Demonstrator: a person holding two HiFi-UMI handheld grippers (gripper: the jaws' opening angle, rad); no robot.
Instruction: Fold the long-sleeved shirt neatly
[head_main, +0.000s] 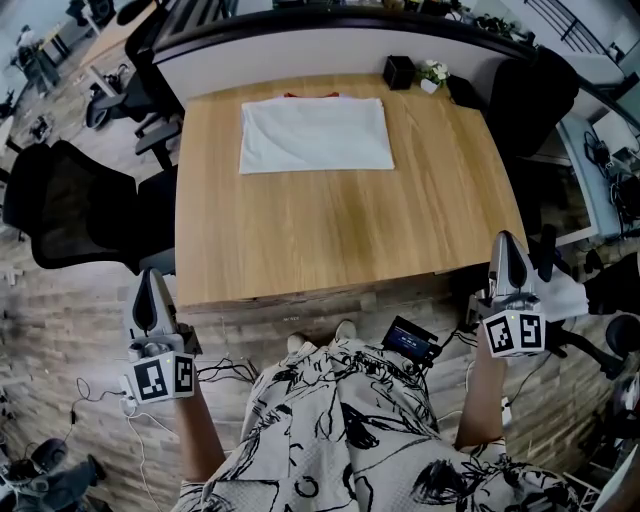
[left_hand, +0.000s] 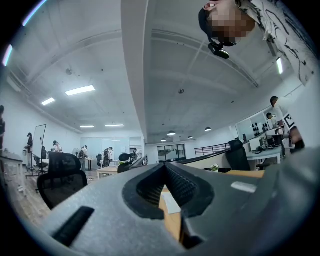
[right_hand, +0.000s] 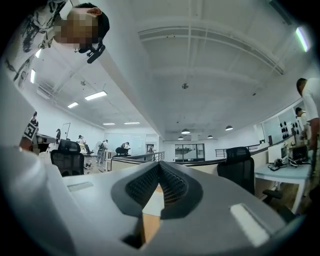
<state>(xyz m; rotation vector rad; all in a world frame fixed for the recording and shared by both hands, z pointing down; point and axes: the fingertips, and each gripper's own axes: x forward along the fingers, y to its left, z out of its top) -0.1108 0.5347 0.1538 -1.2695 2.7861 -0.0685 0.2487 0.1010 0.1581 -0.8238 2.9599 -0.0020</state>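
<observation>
Already folded into a flat white rectangle, the long-sleeved shirt (head_main: 316, 135) lies on the far half of the wooden table (head_main: 340, 230). Both grippers hang short of the table's near edge, well apart from the shirt: the left gripper (head_main: 151, 285) off its left corner, the right gripper (head_main: 507, 250) beside its right corner. Each has its jaws pressed together, holding nothing

One wooden surface (head_main: 330, 230) carries one white shirt (head_main: 315, 135), one black box (head_main: 398, 72) and one small potted plant (head_main: 433, 75). Two tools show: the left hand-held gripper (head_main: 150, 276) and the right hand-held gripper (head_main: 506, 240). Three black office chairs (head_main: 70, 205) stand near the surface.
</observation>
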